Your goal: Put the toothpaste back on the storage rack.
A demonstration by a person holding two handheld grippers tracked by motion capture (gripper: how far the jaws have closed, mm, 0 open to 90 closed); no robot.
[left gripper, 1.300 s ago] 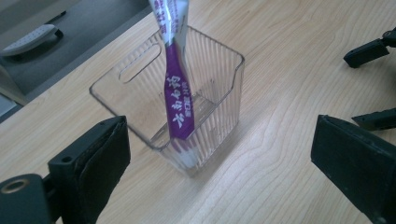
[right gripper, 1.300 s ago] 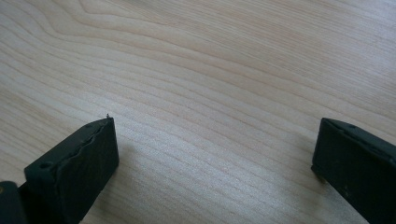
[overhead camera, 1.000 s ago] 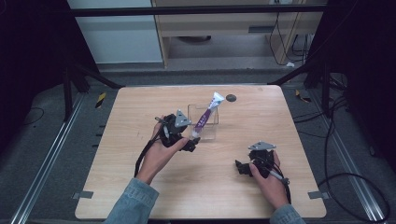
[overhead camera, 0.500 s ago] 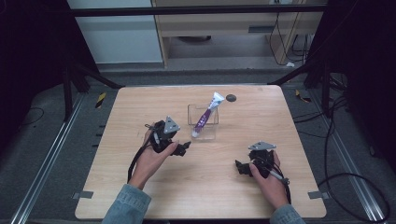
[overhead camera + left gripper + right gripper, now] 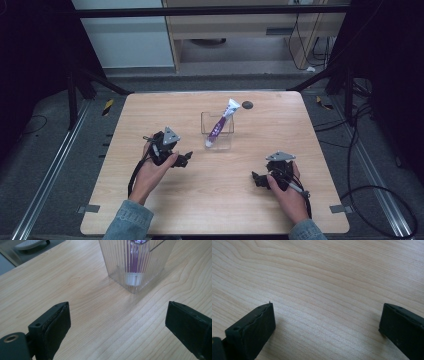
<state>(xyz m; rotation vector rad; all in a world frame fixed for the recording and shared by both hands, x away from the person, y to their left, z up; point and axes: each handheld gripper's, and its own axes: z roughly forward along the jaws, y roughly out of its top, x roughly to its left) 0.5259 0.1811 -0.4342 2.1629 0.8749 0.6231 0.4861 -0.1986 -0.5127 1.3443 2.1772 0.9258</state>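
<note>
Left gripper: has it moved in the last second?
Yes. The left gripper has pulled back from the clear holder toward the person, jaws open.

A: How are the grippers held right now?
B: The left gripper (image 5: 186, 159) is held low with its jaws spread wide, nothing between them. Forearm's angled in from the bottom, sleeve pushed up.
A: And the other?
B: The right gripper (image 5: 256, 179) is kept low too, jaws wide apart, pointed left.

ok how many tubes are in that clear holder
1. A single purple and white tube stands tilted in the clear holder at the middle of the table, cap end down at the bottom. Nothing else seems to be inside it.
</note>
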